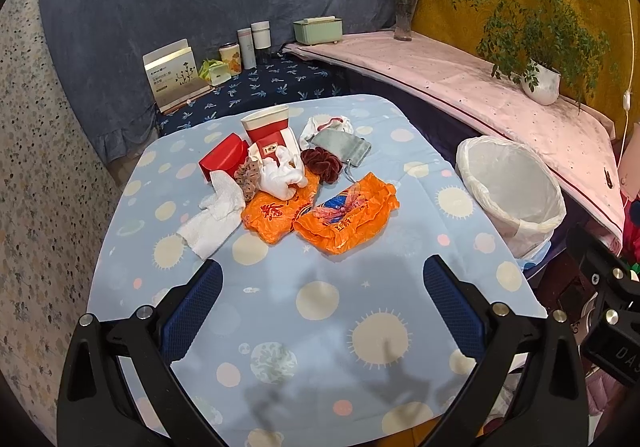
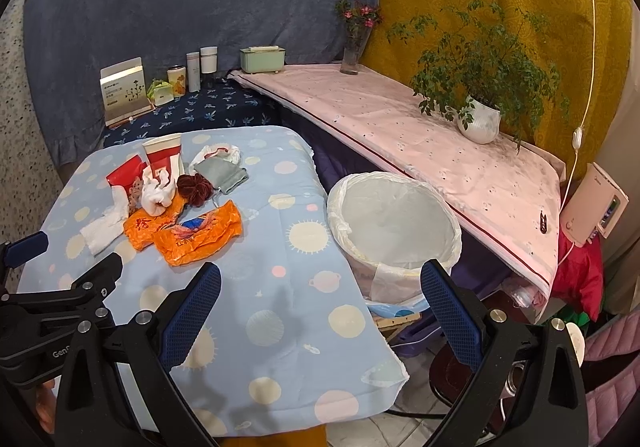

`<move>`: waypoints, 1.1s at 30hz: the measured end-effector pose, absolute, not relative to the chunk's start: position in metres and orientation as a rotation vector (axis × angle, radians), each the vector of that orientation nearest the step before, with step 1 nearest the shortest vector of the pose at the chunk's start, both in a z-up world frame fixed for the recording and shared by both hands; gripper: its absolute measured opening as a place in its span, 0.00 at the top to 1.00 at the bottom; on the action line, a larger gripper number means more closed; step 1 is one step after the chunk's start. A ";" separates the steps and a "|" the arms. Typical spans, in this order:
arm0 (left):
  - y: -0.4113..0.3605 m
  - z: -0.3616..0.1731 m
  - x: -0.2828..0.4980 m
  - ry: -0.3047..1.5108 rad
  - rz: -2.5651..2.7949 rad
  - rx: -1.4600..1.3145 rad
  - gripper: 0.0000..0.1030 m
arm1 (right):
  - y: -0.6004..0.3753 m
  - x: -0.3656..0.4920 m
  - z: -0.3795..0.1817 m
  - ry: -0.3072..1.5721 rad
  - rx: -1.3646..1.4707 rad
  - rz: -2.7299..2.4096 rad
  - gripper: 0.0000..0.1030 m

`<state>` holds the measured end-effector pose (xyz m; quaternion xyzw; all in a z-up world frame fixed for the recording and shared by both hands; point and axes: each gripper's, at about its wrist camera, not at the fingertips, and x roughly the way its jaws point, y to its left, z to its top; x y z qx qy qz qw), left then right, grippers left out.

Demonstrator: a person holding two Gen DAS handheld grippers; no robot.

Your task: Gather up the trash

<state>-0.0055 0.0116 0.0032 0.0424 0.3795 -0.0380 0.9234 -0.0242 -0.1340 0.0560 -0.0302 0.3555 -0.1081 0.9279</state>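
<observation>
We hold our left gripper (image 1: 322, 301) and right gripper (image 2: 320, 301) with fingers spread wide, both empty, above the worktop (image 1: 328, 327) in its blue dotted cloth. Ahead of the left fingers lie two crumpled orange plastic wrappers (image 1: 344, 213) and white paper tissues (image 1: 214, 217). The white bag-lined bin (image 2: 394, 223) stands just beyond the right fingers.

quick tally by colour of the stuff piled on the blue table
orange wrappers: 2
red box and red-white cup: 2
white tissues: 2
scrunchies, maroon and tan: 2
grey pouch: 1
white-red cloth: 1
total: 10
</observation>
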 end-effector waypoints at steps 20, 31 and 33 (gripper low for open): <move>0.018 0.004 -0.007 0.779 -0.073 0.080 0.07 | -0.129 -0.024 0.055 0.726 -0.068 -0.227 0.07; 0.020 0.005 -0.007 0.780 -0.072 0.078 0.07 | -0.132 -0.024 0.053 0.725 -0.060 -0.234 0.07; 0.020 0.005 -0.007 0.781 -0.072 0.078 0.07 | -0.132 -0.024 0.053 0.726 -0.062 -0.237 0.07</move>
